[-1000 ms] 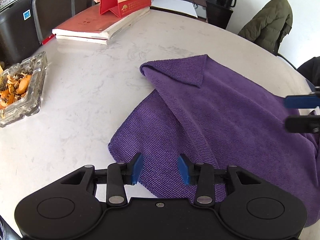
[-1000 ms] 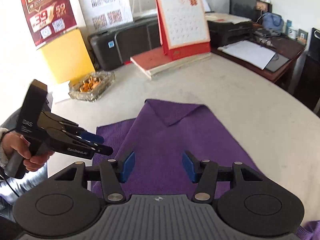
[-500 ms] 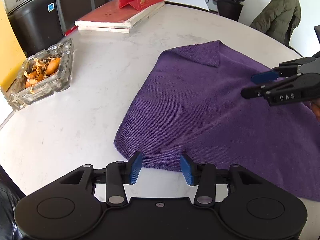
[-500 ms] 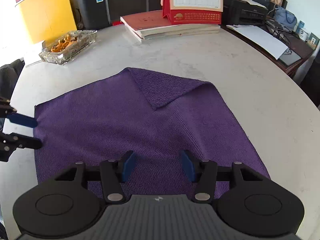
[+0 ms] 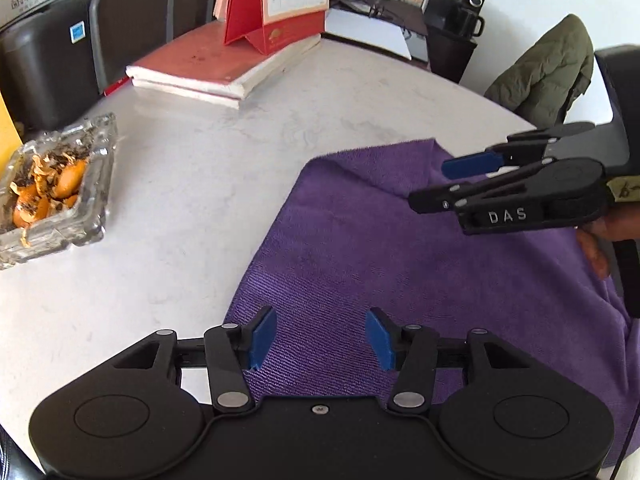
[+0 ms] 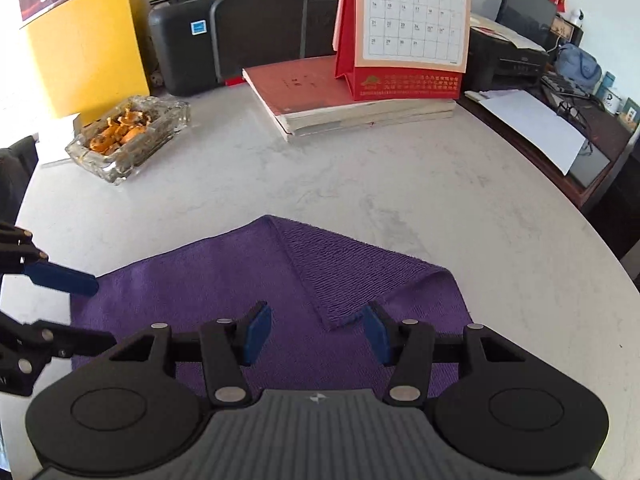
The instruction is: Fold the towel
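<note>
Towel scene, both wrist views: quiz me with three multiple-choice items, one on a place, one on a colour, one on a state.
1. Where does the desk calendar stand?
A. on the stack of books
B. on the towel
C. in the glass ashtray

2. What colour is the towel?
A. green
B. purple
C. white

3. How is the towel's far corner?
A. flat
B. rolled into a tube
C. folded over onto the towel

Answers:
1 A: its red base rests on the top book.
2 B: purple in both views.
3 C: a triangular flap lies on the cloth ahead of the open right gripper. The left gripper is open too.
</note>
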